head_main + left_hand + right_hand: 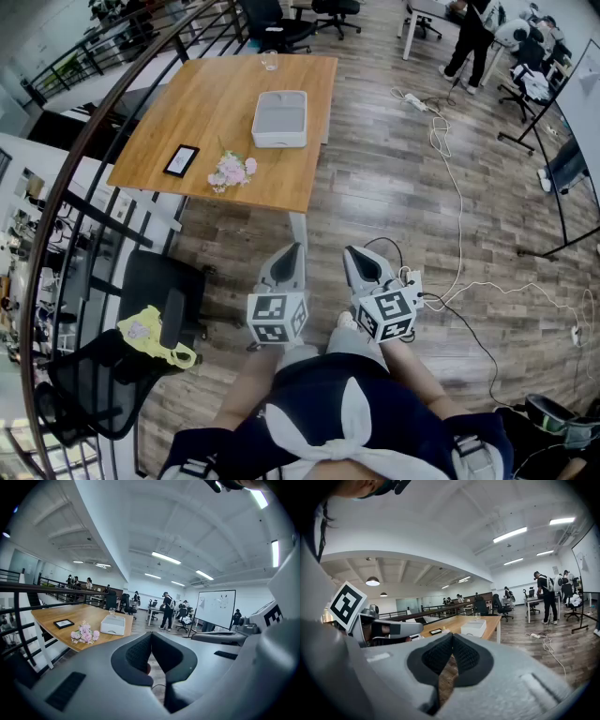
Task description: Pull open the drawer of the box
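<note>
A white box (pixel 279 118) with a grey top sits on the wooden table (pixel 187 108), well ahead of me; it also shows small in the left gripper view as the box (pixel 113 624) and in the right gripper view as the box (pixel 474 628). My left gripper (pixel 292 248) and right gripper (pixel 352 251) hang side by side close to my body, over the floor short of the table. Both are shut with nothing between the jaws, as the left gripper (pixel 151 645) and the right gripper (pixel 452 644) show in their own views.
On the table lie pink flowers (pixel 232 171), a black framed card (pixel 181 160) and a glass (pixel 270 62). A black chair (pixel 155 298) with a yellow cloth stands at my left by a curved railing (pixel 94 131). Cables (pixel 457 202) trail over the floor at right.
</note>
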